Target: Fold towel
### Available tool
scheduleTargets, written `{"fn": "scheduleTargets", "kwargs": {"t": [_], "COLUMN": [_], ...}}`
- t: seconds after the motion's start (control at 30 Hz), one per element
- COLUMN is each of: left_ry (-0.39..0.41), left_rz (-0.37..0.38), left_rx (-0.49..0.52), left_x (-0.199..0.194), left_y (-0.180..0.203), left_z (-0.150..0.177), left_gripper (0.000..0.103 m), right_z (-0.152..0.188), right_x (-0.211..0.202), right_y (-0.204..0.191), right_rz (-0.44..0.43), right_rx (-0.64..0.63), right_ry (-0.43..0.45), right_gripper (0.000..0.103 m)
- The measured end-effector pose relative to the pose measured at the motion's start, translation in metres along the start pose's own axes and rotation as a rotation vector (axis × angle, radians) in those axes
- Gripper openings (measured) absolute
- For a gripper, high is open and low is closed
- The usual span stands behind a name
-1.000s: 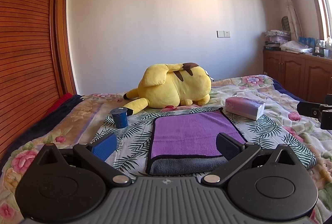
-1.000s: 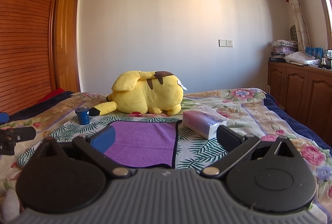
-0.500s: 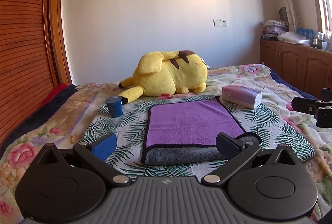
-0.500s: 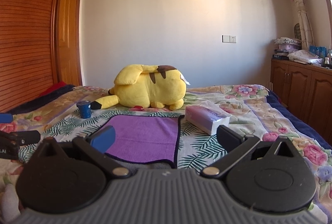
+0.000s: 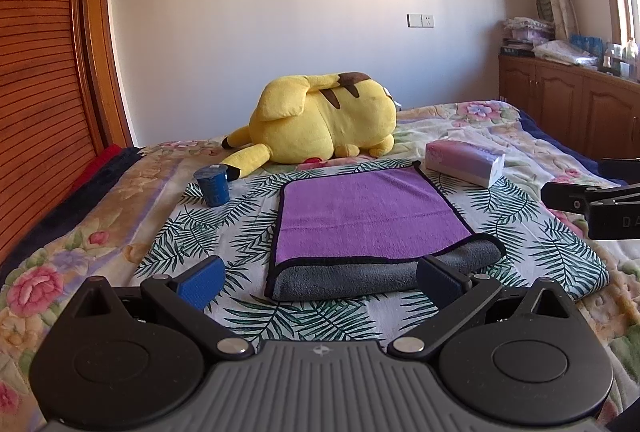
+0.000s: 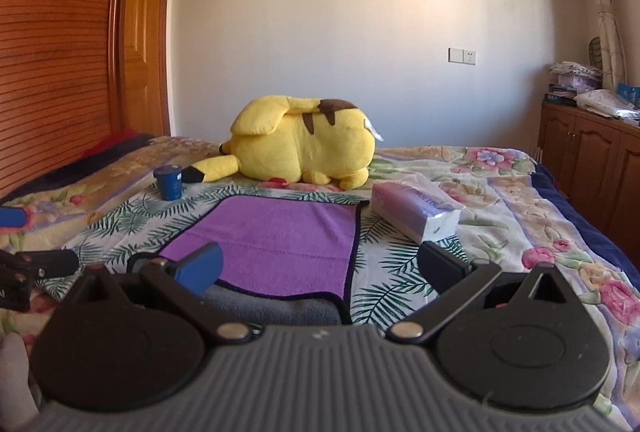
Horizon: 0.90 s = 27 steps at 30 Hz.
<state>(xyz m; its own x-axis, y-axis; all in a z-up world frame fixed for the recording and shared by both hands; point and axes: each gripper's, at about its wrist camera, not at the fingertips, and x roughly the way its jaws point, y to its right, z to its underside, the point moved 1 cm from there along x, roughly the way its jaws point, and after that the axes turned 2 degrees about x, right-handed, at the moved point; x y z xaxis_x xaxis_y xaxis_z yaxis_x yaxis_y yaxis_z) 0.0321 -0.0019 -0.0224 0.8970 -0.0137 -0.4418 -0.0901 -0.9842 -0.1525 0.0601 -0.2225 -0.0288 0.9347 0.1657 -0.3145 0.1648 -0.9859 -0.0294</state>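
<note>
A purple towel [image 5: 368, 216] with a black border and grey underside lies folded flat on the leaf-print bedspread, its grey folded edge nearest me. It also shows in the right wrist view [image 6: 280, 244]. My left gripper [image 5: 320, 282] is open and empty, just short of the towel's near edge, a little above the bed. My right gripper [image 6: 320, 266] is open and empty over the towel's near right part. The right gripper's fingers [image 5: 576, 194] show at the right edge of the left wrist view.
A yellow plush toy [image 5: 324, 124] lies behind the towel. A blue cup [image 5: 212, 186] stands to its left and a tissue pack [image 5: 464, 162] to its right. A wooden wardrobe [image 5: 36, 80] stands left, cabinets [image 5: 568, 100] right.
Both grippers have pulled back and risen slightly from the towel; they stay open. The towel lies still.
</note>
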Motion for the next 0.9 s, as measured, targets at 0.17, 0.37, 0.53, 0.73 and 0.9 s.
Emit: {"fn": "scheduleTargets", "kwargs": {"t": [0.17, 0.37, 0.53, 0.73, 0.9], "left_ry": [-0.023, -0.034, -0.053, -0.072, -0.091], "left_rz": [0.002, 0.0, 0.006, 0.02, 0.041], "left_rx": [0.007, 0.021, 0.04, 0.056, 0.051], "left_x": [0.008, 0.02, 0.033, 0.048, 0.059], "left_y": [-0.001, -0.001, 0.002, 0.004, 0.003], "left_z": [-0.001, -0.004, -0.005, -0.006, -0.008], "left_gripper": [0.087, 0.087, 0.087, 0.087, 0.087], "right_z": [0.0, 0.001, 0.002, 0.003, 0.003], "right_x": [0.01, 0.022, 0.034, 0.047, 0.057], "right_y": [0.002, 0.001, 0.001, -0.001, -0.001], "right_rz": [-0.019, -0.043, -0.052, -0.071, -0.089], "right_rx": [-0.006, -0.014, -0.029, -0.039, -0.041], "right_ry": [-0.035, -0.071, -0.106, -0.139, -0.166], "right_gripper": [0.103, 0.094, 0.089, 0.087, 0.087]}}
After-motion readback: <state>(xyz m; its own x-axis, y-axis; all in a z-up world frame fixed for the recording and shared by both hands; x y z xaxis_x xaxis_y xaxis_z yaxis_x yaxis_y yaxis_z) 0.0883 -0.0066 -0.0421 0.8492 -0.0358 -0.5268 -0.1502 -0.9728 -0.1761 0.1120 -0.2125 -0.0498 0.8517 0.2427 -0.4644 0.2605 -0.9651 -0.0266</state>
